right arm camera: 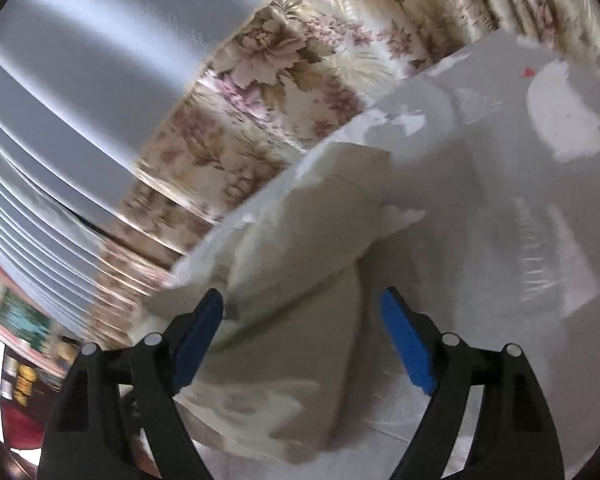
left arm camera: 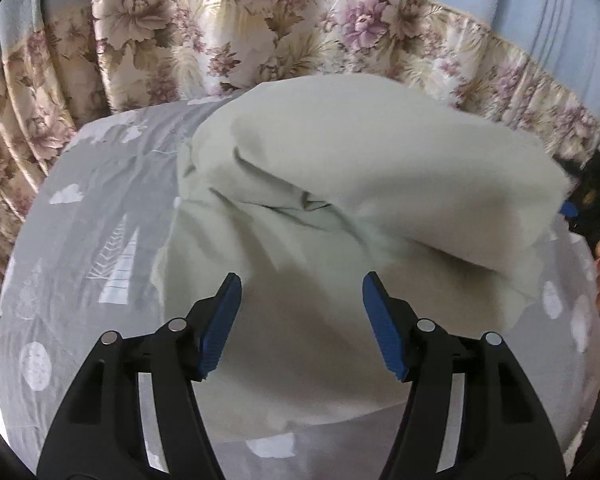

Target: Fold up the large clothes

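Both the left claw (left arm camera: pixel 302 292) and right claw (right arm camera: pixel 302 308) hang spread and empty over the pale garment (left arm camera: pixel 340 184), judged partly folded, still rumpled on the bed (left arm camera: pixel 92 200).

The right wrist view is smearing with motion blur: the flowered curtain (right arm camera: pixel 260 92), the printed bedsheet (right arm camera: pixel 500 208) and the edges of the pale garment (right arm camera: pixel 292 288) are all losing their detail. At its lower left, small yellow and green objects (right arm camera: pixel 24 380) are showing too blurred to name, and a dark red shape is being cut off by the lens rim.

In the left wrist view, the right gripper (left arm camera: pixel 592 200) is sitting half out of the frame at the right edge, blurred, so its jaws are not readable. The garment (left arm camera: pixel 340 184) is covering part of the bedsheet (left arm camera: pixel 100 208) beneath it.
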Demonstrator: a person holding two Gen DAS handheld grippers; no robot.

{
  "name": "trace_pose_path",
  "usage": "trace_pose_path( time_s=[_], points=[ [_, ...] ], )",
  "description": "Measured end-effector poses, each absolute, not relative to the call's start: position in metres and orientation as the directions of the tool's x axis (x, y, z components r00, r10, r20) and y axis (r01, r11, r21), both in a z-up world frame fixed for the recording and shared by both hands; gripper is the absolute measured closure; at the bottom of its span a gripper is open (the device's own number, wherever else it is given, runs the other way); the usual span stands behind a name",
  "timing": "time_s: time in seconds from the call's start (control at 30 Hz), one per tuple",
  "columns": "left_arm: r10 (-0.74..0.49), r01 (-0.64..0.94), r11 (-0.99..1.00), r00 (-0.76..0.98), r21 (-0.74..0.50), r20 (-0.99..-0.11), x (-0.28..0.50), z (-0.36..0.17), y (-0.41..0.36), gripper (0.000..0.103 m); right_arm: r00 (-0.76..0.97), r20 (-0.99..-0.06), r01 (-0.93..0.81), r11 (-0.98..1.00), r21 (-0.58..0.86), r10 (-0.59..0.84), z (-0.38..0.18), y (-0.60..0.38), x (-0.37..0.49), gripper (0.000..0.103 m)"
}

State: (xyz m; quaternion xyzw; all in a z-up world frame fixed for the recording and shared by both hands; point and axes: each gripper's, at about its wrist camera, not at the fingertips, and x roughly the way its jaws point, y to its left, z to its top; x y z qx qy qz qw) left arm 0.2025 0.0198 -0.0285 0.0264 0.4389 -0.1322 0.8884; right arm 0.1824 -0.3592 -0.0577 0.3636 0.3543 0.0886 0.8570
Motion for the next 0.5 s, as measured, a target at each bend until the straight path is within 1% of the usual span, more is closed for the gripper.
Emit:
trace_pose_path(
  time_s=[0.03,0.1,0.13,0.17,0.2,0.23,0.27,0.3,0.4,0.5],
  points=[
    [-0.212,0.253,0.965,0.576,-0.075,-0.789,0.204,-0.029,0.022,0.04,0.727,-0.543,0.098,0.72,0.687,0.419,-0.058,-0.356,0.187,0.021],
    [-0.215,0.24,0.967,0.572,-0.089,-0.791,0.206,-0.029,0.028,0.04,0.7,-0.573,0.093,0.741,0.665,0.427,-0.06,-0.342,0.201,0.021],
    [-0.215,0.234,0.968,0.573,-0.094,-0.79,0.206,-0.029,0.031,0.04,0.7,-0.574,0.082,0.751,0.655,0.424,-0.059,-0.336,0.204,0.023],
    [-0.215,0.23,0.968,0.575,-0.096,-0.79,0.206,-0.029,0.034,0.04,0.715,-0.57,0.054,0.781,0.622,0.405,-0.055,-0.326,0.207,0.046],
    [-0.21,0.224,0.97,0.578,-0.094,-0.789,0.207,-0.028,0.038,0.04,0.714,-0.586,0.037,0.815,0.579,0.383,-0.052,-0.318,0.208,0.068],
    [-0.203,0.218,0.972,0.581,-0.09,-0.788,0.208,-0.027,0.041,0.04,0.717,-0.59,0.007,0.843,0.538,0.371,-0.046,-0.304,0.209,0.07],
    [-0.197,0.213,0.973,0.585,-0.085,-0.787,0.209,-0.026,0.046,0.04,0.72,-0.589,-0.019,0.859,0.512,0.367,-0.04,-0.294,0.208,0.078],
    [-0.193,0.209,0.974,0.588,-0.083,-0.786,0.209,-0.025,0.049,0.04,0.72,-0.593,-0.05,0.88,0.473,0.36,-0.033,-0.281,0.207,0.081],
    [-0.195,0.197,0.976,0.592,-0.093,-0.782,0.213,-0.023,0.062,0.04,0.713,-0.607,-0.18,0.928,0.327,0.352,-0.003,-0.223,0.204,0.086],
    [-0.192,0.179,0.978,0.6,-0.103,-0.776,0.217,-0.022,0.076,0.04,0.68,-0.64,-0.293,0.933,0.209,0.357,0.013,-0.158,0.209,0.089]
  ],
)
